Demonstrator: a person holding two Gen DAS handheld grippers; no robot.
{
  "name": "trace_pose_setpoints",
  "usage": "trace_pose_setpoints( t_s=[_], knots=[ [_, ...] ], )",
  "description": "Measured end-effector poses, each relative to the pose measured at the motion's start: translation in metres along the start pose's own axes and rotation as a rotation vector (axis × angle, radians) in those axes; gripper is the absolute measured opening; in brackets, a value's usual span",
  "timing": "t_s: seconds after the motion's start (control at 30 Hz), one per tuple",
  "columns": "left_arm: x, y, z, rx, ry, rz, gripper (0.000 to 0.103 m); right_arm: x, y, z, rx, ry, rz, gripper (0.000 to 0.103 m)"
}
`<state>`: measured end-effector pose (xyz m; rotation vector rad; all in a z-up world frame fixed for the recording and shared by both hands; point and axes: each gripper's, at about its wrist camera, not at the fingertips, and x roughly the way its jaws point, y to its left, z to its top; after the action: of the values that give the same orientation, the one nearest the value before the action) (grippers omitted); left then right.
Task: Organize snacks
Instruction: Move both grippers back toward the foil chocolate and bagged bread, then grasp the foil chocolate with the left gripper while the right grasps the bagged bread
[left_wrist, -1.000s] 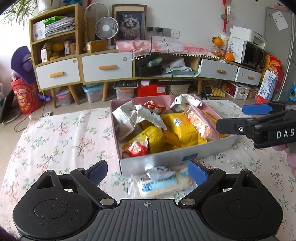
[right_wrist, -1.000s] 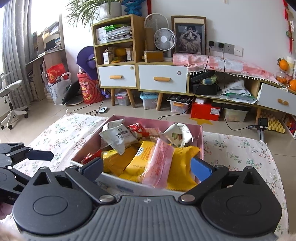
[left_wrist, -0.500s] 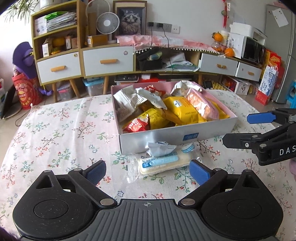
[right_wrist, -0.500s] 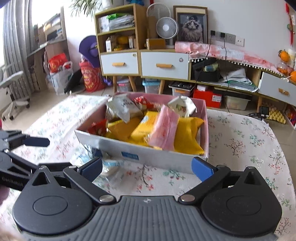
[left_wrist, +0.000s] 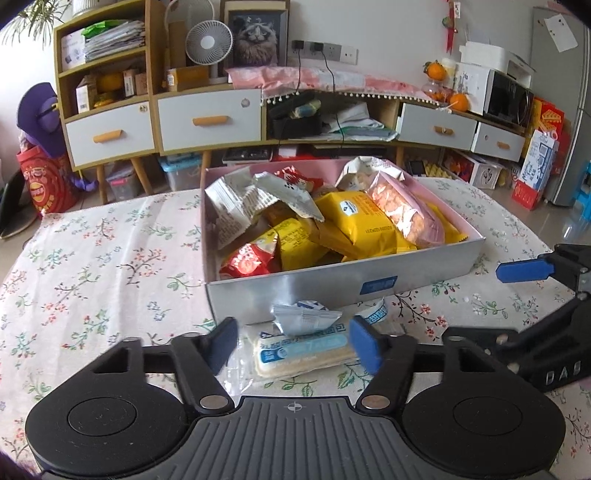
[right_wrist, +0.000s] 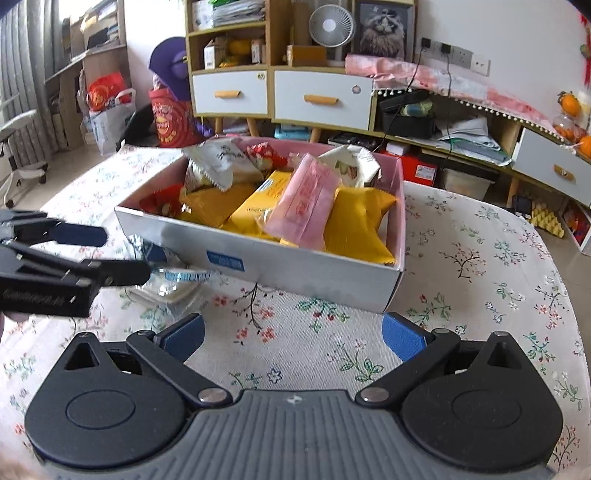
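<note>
While both grippers gape empty, the box (left_wrist: 332, 284) holds yellow packets (left_wrist: 360, 219).

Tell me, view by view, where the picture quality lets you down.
Left wrist view: fisheye bends the cabinet line, the box front wall shows soft glare, the table snack pack is sharp. Right wrist view: the left gripper is blurred, the window side washes out.

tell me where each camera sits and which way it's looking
Left wrist: on the left gripper, facing forward low over the table at a wrapped snack between its open jaws, the box behind; the right gripper shows at right.
Right wrist: on the right gripper, jaws open over bare cloth, facing the box's corner; the left gripper shows at left.
Both share the box, the snack and the cabinets.
</note>
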<state>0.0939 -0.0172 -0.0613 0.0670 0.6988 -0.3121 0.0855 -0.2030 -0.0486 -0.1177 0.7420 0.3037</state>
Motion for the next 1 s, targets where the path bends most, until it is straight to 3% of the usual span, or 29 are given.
trace_pose_setpoints(
  t_s=[0.2,0.7,1.0],
  knots=[
    [0.005,-0.002,0.004,-0.013,-0.009,-0.001,0.035,0.001,0.009,-0.003,-0.047,0.019,0.016,0.103],
    [-0.018,0.028,-0.002,-0.045,-0.029,0.018,0.035,0.005,0.033,-0.003,-0.138,0.045,0.053,0.103],
    [-0.032,0.064,-0.027,-0.056,0.018,0.031,0.035,0.014,0.054,0.002,-0.181,0.057,0.078,0.102]
  ],
)
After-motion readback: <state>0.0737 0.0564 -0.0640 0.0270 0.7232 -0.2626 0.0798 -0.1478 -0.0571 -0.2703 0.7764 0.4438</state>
